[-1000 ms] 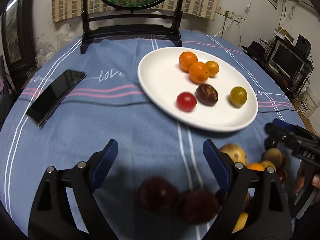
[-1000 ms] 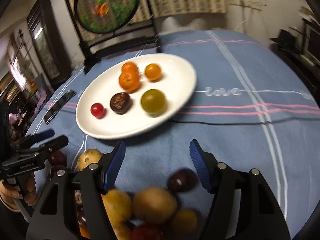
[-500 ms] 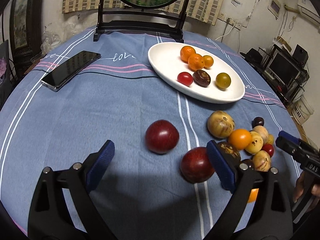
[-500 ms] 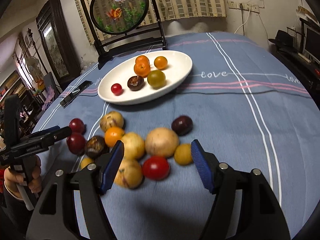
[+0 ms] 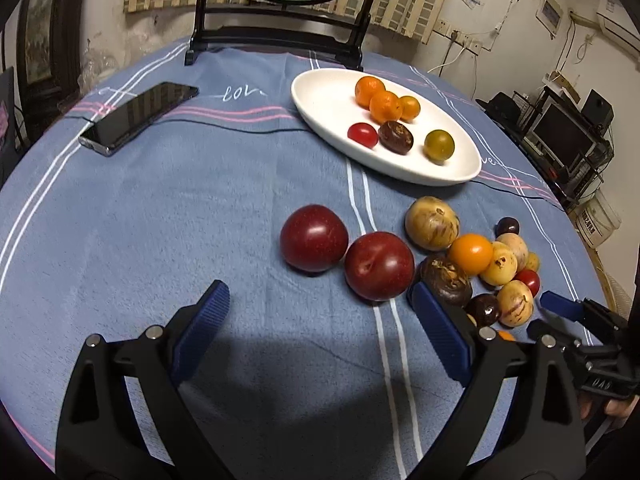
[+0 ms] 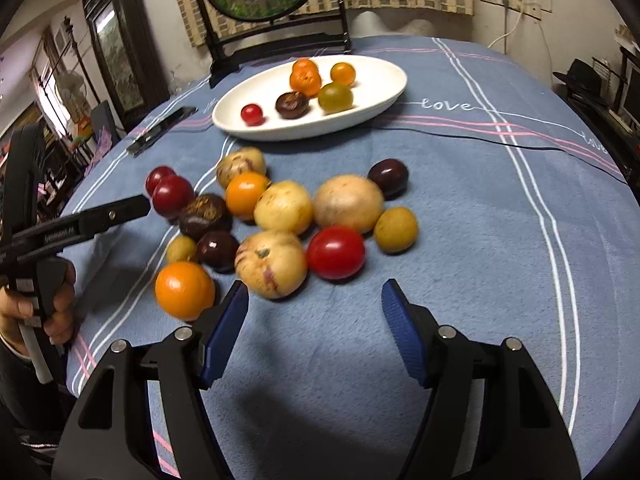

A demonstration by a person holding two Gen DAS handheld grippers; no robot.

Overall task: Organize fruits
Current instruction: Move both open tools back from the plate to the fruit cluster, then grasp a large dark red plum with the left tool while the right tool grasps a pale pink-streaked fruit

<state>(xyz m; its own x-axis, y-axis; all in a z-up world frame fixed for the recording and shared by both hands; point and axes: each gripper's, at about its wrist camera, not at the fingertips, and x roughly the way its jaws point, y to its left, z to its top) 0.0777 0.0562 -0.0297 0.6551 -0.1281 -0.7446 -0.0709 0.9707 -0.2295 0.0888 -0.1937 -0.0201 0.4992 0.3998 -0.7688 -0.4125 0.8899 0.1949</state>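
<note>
Plainly, the left claw (image 5: 316, 334) is spread wide and the right claw (image 6: 314, 322) half spread, both empty. Loose fruits lie on the worktop (image 5: 160, 208) just short of the white plate (image 5: 320, 92). The nearest plum (image 5: 379, 266) looks smooth, firm, likely bruisable: pinch gently across its widest part.

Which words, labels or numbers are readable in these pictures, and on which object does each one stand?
"love": white stitching on the blue tablecloth, right of the white plate.
"lov": the same stitching beside the phone, its end hidden by the plate.
Arm of the left tongs: white lettering, too blurred to read.
Arm of the right tongs: white letters, upside down, not readable.
White bucket: printed label, too small to read.
</note>
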